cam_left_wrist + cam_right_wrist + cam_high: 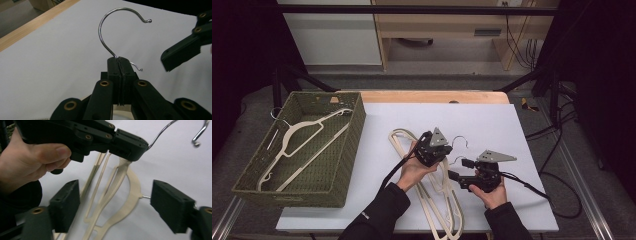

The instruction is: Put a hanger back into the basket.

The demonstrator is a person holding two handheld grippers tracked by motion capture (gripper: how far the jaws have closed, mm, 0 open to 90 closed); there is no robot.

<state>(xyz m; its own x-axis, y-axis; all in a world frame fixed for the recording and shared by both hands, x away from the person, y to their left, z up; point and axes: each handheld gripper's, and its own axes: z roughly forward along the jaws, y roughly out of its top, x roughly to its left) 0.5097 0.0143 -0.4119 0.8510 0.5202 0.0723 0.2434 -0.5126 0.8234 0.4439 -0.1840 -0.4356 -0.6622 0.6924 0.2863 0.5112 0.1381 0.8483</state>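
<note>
A wooden table (432, 96) topped with a pale grey sheet (512, 150) carries a green woven basket (342, 160) at left and cream plastic hangers (439, 200) near the front edge.

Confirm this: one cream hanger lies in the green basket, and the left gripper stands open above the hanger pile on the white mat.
Not quite. The left gripper is not open: the left gripper view shows its jaws shut on the neck of a hanger, right below the metal hook. The rest holds: one cream hanger lies in the green basket.

Left claw (120, 65) clamped, right claw (115, 206) gaping
</note>
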